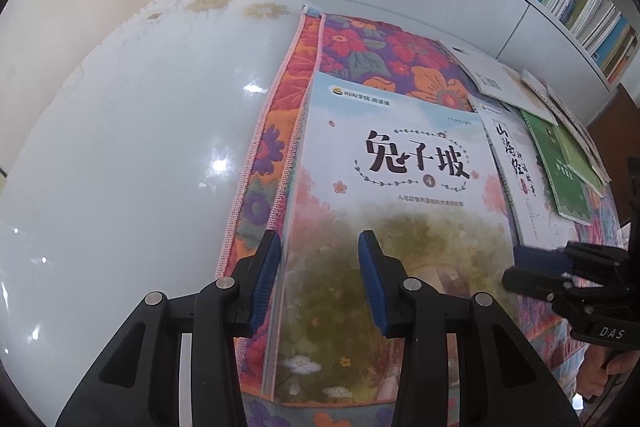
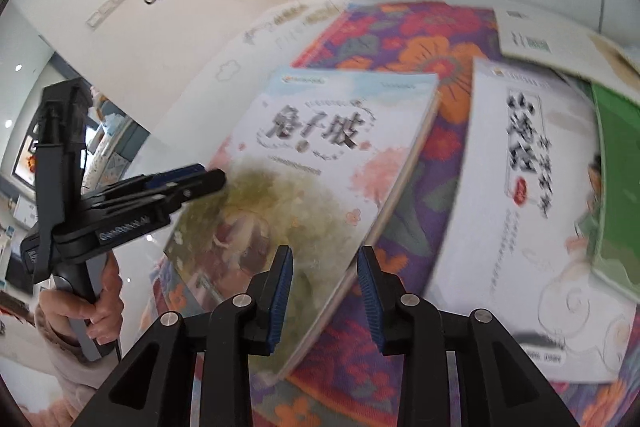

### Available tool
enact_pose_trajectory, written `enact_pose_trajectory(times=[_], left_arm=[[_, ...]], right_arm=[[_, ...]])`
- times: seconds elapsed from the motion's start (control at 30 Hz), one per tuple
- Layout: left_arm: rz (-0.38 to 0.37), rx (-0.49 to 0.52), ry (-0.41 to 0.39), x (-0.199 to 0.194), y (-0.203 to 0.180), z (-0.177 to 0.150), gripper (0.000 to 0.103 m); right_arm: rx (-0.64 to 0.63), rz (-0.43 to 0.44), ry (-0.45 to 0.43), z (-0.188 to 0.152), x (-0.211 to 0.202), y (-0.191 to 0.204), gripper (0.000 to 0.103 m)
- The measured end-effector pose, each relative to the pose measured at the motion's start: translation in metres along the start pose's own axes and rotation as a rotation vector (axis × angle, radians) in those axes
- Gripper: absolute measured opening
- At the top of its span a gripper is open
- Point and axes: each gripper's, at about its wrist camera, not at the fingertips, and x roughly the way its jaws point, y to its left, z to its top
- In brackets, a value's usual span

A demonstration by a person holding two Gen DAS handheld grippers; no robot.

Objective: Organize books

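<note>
A thin paperback picture book with a pale sky-and-meadow cover and bold black title characters (image 1: 400,227) lies on a flowered orange-and-purple woven cloth (image 1: 360,47) spread over a glossy white table (image 1: 120,147), with its right edge seemingly lifted, as the right wrist view shows it tilted above the cloth; the left gripper (image 1: 318,283) straddles the book's near left edge, one blue pad off the edge over the cloth, the other over the cover, jaws parted and not visibly pressing; the right gripper (image 2: 324,291) likewise stands parted around the book's near right corner, and whether its pads bear on the pages cannot be told through the blur; beside it lie a white-covered paperback with black brush lettering (image 2: 520,187) and a green softcover booklet (image 1: 568,179), partly overlapping; such a book is probably light, floppy and glossy, apt to sag or slide if pinched at one corner; the bound spine edge looks the stiffest place to grip, with both hands sharing the load.
</note>
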Motion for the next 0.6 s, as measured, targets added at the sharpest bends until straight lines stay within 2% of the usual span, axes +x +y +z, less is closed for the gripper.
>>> enact_pose_trajectory(times=[0.17, 0.3, 0.43, 0.6], left_arm=[[0.004, 0.009, -0.014, -0.011, -0.007, -0.002, 0.038], [0.039, 0.006, -0.015, -0.021, -0.008, -0.003, 0.038], [0.028, -0.015, -0.029, -0.033, -0.008, -0.004, 0.038], [0.012, 0.004, -0.058, -0.048, -0.028, -0.002, 0.038]], right_arm=[[0.099, 0.083, 0.047, -0.010, 0.003, -0.020, 0.032], [0.137, 0.098, 0.041, -0.016, -0.006, -0.028, 0.032], [0.140, 0.087, 0.026, -0.023, -0.020, -0.034, 0.032], [0.157, 0.092, 0.008, -0.030, -0.039, -0.046, 0.032]])
